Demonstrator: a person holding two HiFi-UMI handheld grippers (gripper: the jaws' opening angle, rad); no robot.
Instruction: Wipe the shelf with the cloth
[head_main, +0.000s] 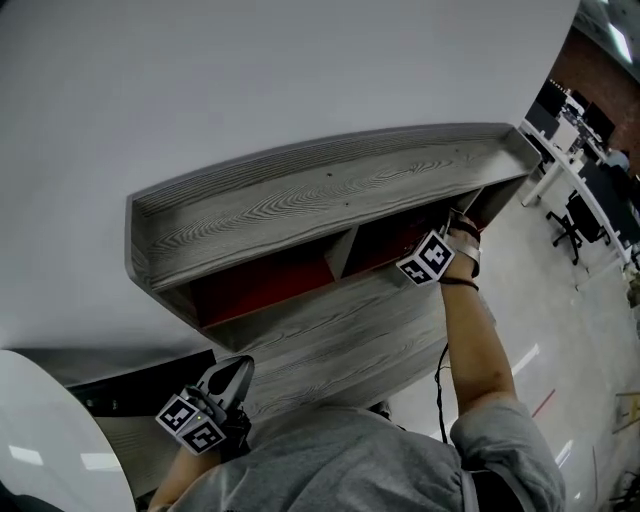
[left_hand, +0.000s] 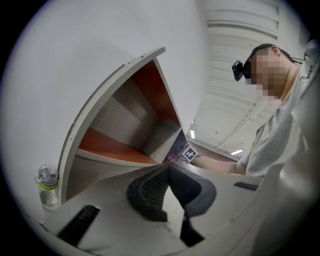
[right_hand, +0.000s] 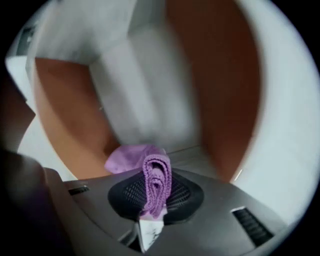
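Observation:
The shelf (head_main: 320, 195) is grey wood with red-lined compartments, set against a white wall. My right gripper (right_hand: 156, 172) is shut on a folded purple cloth (right_hand: 157, 184), and part of the cloth spreads onto the grey surface ahead. In the head view this gripper's marker cube (head_main: 428, 258) sits at the mouth of the right compartment, and its jaws are hidden inside. My left gripper (head_main: 238, 372) hangs low by the shelf's lower board, shut with nothing in it (left_hand: 168, 167). The left gripper view shows the shelf (left_hand: 125, 125) from the side.
A clear water bottle (left_hand: 47, 185) stands by the shelf's edge. A white rounded surface (head_main: 40, 440) fills the lower left. Desks and an office chair (head_main: 575, 220) stand on the floor far to the right. A divider (head_main: 345, 250) splits the compartments.

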